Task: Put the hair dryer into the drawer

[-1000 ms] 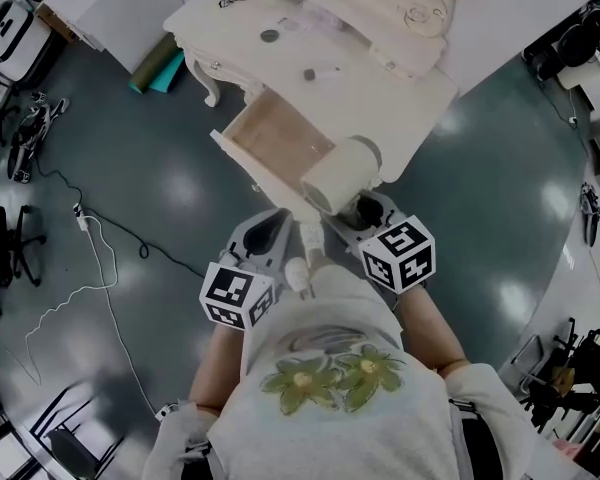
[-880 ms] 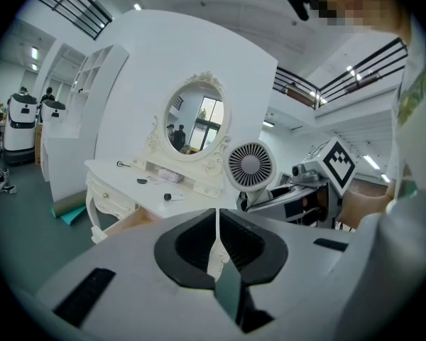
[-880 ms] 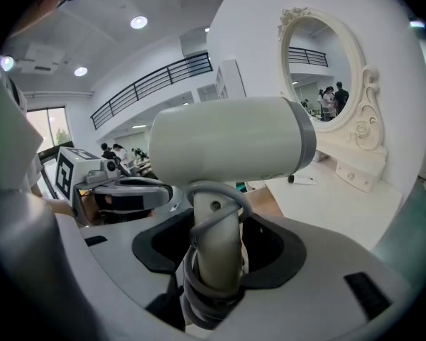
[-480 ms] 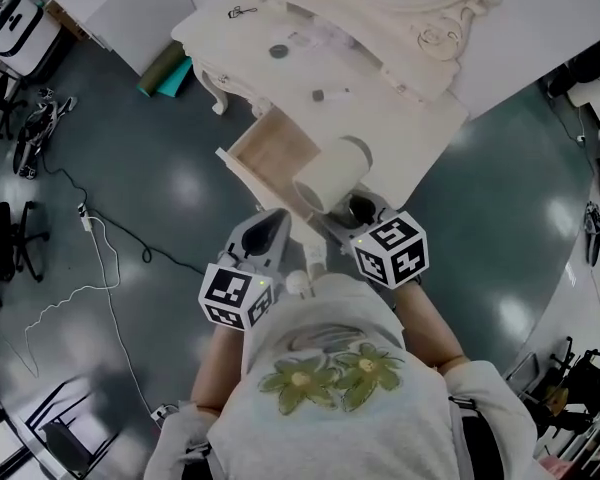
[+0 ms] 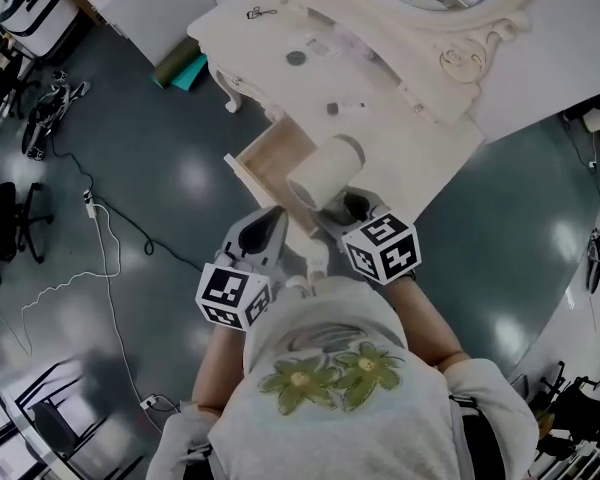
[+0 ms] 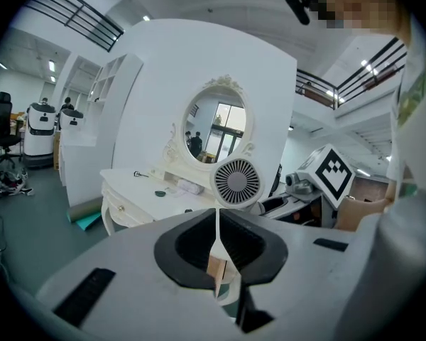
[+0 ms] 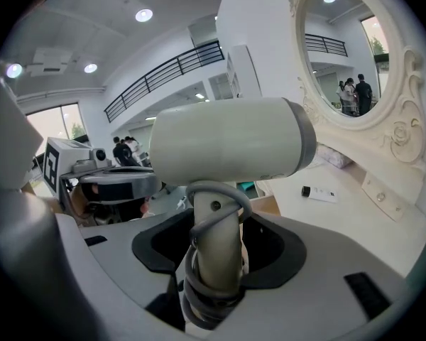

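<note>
The cream hair dryer [image 5: 323,171] hangs over the right side of the open wooden drawer [image 5: 268,160] of the white dressing table [image 5: 420,138]. My right gripper [image 5: 342,208] is shut on the dryer's handle [image 7: 216,247], which has the cord wound round it; the barrel [image 7: 227,141] lies crosswise above the jaws. My left gripper [image 5: 268,223] floats just in front of the drawer, left of the dryer, jaws together with nothing between them [image 6: 217,244]. The left gripper view shows the dryer's round rear grille [image 6: 236,181].
The table top carries a few small items [image 5: 296,58] and an oval mirror [image 7: 348,48] stands at its back. A green roll [image 5: 180,65] lies on the floor by the table's left leg. Cables [image 5: 100,258] and chairs [image 5: 5,228] are on the floor at the left.
The right gripper has carried the hair dryer a little forward, nearer the table and over the drawer. The left gripper has barely moved. The head view has shifted slightly.
</note>
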